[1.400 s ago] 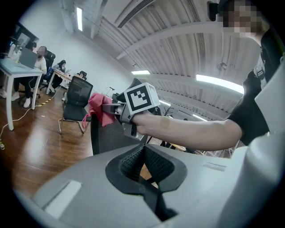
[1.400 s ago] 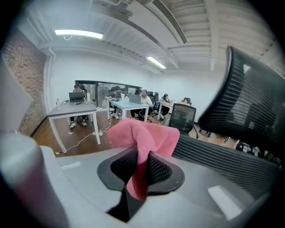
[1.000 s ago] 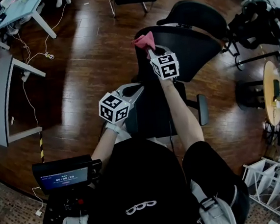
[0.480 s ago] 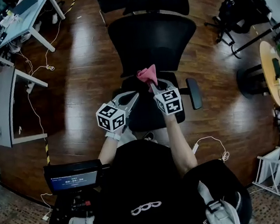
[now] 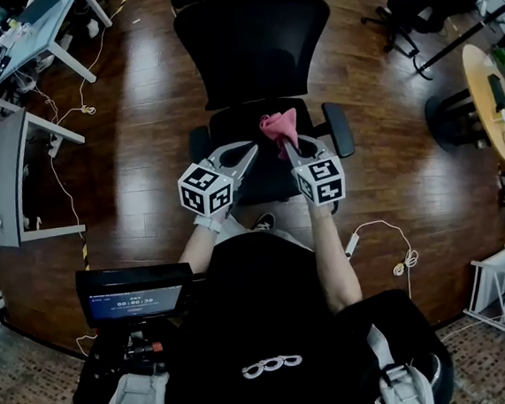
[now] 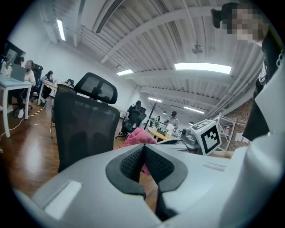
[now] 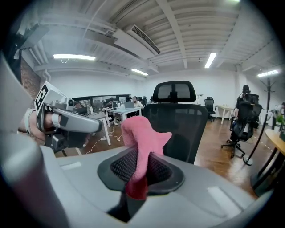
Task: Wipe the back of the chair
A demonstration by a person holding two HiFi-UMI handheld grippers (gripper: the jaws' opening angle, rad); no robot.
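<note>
A dark plank floor (image 5: 147,118) runs through an open office, with a pale bench (image 5: 40,22) at 10 o'clock and a round bench (image 5: 485,103) at 3 o'clock. The black mesh chair (image 5: 255,45) stands at 12 o'clock from the person, its seat (image 5: 264,180) toward them. Its backrest is upright on the far side — long axis vertical, headrest (image 7: 174,92) on top. The right gripper (image 5: 287,149) pinches a pink cloth (image 5: 279,127) that sticks up out of its jaws, over the seat and short of the backrest. The left gripper (image 5: 249,152), just beside it at 9 o'clock, has its jaws pressed together on nothing.
</note>
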